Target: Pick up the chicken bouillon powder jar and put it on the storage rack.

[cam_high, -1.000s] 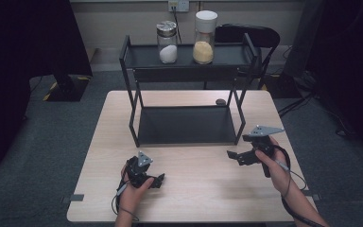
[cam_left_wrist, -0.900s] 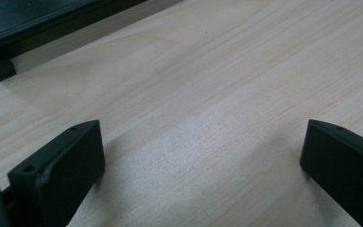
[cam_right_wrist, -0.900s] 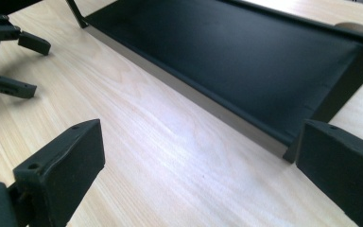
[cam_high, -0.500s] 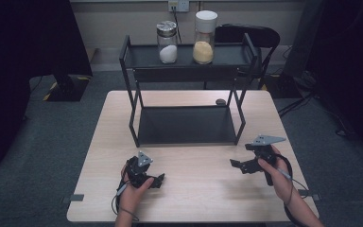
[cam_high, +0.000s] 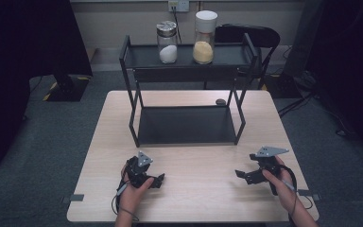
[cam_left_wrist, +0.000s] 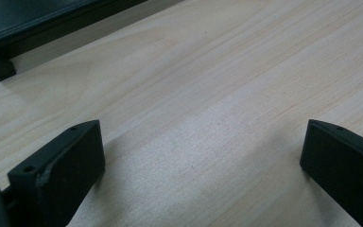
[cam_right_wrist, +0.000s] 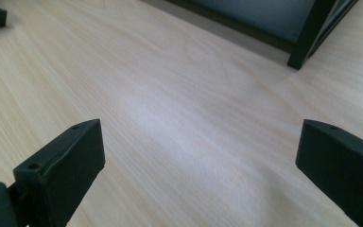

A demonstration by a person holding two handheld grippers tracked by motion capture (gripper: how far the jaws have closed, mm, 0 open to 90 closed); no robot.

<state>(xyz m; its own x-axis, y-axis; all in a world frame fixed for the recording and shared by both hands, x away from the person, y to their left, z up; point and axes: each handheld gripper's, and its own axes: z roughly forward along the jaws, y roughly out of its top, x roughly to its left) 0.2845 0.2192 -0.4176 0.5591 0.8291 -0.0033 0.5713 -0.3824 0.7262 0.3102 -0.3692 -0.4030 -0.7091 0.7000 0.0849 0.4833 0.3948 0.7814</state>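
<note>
A black two-tier metal shelf [cam_high: 187,54] stands at the back of the wooden table [cam_high: 198,189]. On its top tier sit a glass jar of white powder [cam_high: 167,42] and a taller white-lidded jar of yellow grains [cam_high: 205,38]. My left gripper [cam_high: 159,179] rests low on the table at the front left, open, with bare wood between its jaws [cam_left_wrist: 203,156]. My right gripper [cam_high: 240,175] is at the front right, also open over bare wood [cam_right_wrist: 198,156]. The shelf's foot [cam_right_wrist: 298,60] shows ahead in the right gripper view.
A small dark object [cam_high: 220,101] lies on the table behind the shelf's lower tier [cam_high: 184,125]. A black chair [cam_high: 250,35] stands behind the table. Dark floor surrounds the table, with a cabinet base [cam_high: 66,87] at the left.
The right hand and its gripper have moved toward the table's front edge, away from the shelf. The left gripper has stayed where it was.
</note>
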